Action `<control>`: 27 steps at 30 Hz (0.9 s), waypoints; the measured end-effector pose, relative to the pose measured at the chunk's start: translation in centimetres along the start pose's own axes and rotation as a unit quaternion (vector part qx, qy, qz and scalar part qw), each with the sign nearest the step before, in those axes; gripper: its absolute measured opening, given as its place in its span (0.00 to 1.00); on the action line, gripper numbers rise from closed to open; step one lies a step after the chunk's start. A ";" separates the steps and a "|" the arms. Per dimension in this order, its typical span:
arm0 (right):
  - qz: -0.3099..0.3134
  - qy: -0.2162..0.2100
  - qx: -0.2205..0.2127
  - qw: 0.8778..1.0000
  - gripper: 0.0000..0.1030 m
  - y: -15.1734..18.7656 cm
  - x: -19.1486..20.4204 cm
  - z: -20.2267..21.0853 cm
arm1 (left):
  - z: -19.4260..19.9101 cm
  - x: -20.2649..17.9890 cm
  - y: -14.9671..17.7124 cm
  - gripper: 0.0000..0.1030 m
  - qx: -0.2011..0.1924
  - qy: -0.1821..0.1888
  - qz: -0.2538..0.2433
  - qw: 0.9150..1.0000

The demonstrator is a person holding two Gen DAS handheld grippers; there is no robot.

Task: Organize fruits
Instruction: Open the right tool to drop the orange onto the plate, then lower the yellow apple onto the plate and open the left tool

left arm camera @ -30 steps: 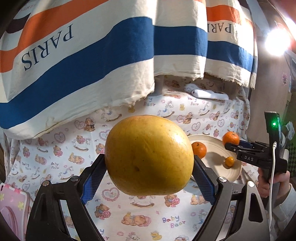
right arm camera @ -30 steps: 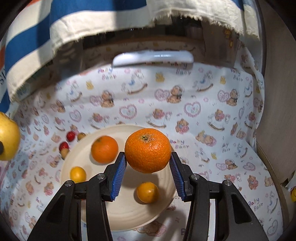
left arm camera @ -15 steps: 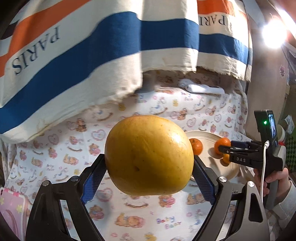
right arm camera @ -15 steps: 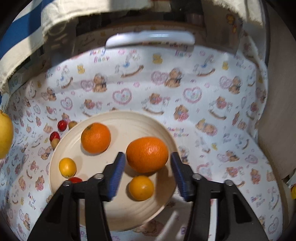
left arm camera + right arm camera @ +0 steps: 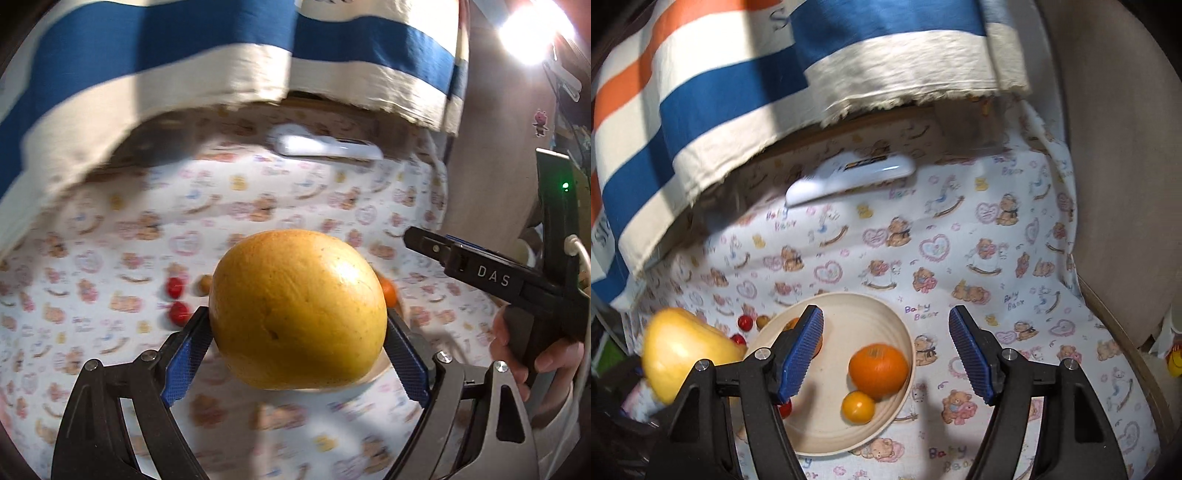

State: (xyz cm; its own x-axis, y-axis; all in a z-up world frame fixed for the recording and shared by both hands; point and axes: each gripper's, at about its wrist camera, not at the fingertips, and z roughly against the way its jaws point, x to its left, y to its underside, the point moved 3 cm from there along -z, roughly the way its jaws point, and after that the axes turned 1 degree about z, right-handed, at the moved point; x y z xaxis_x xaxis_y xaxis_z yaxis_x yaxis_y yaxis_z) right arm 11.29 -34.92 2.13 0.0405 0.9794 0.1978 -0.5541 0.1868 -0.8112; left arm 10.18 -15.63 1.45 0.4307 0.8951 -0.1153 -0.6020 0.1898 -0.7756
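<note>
The white letters "DAS" are printed on the black body of the right claw (image 5: 417, 238) where it reaches in from the right edge of the left wrist view, gripped by a bare hand (image 5: 532, 354). The printed cloth (image 5: 1015, 266) covering the worktop carries "Baby Bear" in several places among bears, hearts and rocking horses, legible in the right wrist view but smeared by blur in the left one. The striped fabric (image 5: 731, 85) hanging at the back shows only cut-off letters, an "S" at its top and another at the far left edge. The left claw (image 5: 297, 341) is clamped on a large yellow fruit (image 5: 299, 310), its blue pads pressed to both sides, and the fruit is held off the cloth; in the right wrist view the same fruit (image 5: 683, 350) appears at the lower left, beside the cream plate (image 5: 886, 314). The right claw (image 5: 886, 354) stands wide open with nothing between its pads, above the plate. Only that view shows the plate's contents plainly: a big orange (image 5: 879, 369) touching a small orange fruit (image 5: 857, 407) in front of it, with another orange partly hidden behind the left pad. Small red fruits (image 5: 176, 300) lie on the cloth left of the plate. A white oblong device (image 5: 849, 179) lies at the back, its label too blurred to read.
</note>
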 end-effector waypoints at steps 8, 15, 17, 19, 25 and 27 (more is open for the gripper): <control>-0.055 0.037 0.041 0.997 0.70 0.0 -3.6 -0.9 | -4.5 -3.0 -0.6 0.86 0.031 0.007 -0.004 0.999; -0.074 0.083 0.047 0.993 0.70 0.2 -6.5 -2.2 | -7.6 -3.4 -3.1 0.86 0.024 -0.012 -0.011 1.000; -0.078 0.078 0.064 0.992 0.70 0.3 -7.0 -3.1 | -8.3 -3.5 -3.6 0.86 0.025 -0.007 -0.013 1.000; -0.091 0.062 0.081 0.991 0.66 0.7 -7.4 -3.8 | -9.1 -3.8 -4.0 0.86 0.028 -0.006 -0.018 0.999; -0.082 0.061 0.082 0.991 0.63 0.6 -6.8 -3.6 | -11.3 -4.2 -4.9 0.86 0.036 -0.002 -0.031 0.999; -0.079 0.070 0.080 0.991 0.63 0.6 -6.9 -3.7 | -12.1 -4.2 -4.9 0.86 0.043 -0.002 -0.031 0.999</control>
State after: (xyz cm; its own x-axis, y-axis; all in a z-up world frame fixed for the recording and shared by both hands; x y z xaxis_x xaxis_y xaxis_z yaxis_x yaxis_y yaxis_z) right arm 13.75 -41.27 -1.72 0.2467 0.9417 0.2289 -0.6553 0.3360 -0.6765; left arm 19.46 -25.17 -1.76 0.4662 0.8823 -0.0648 -0.6289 0.2790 -0.7257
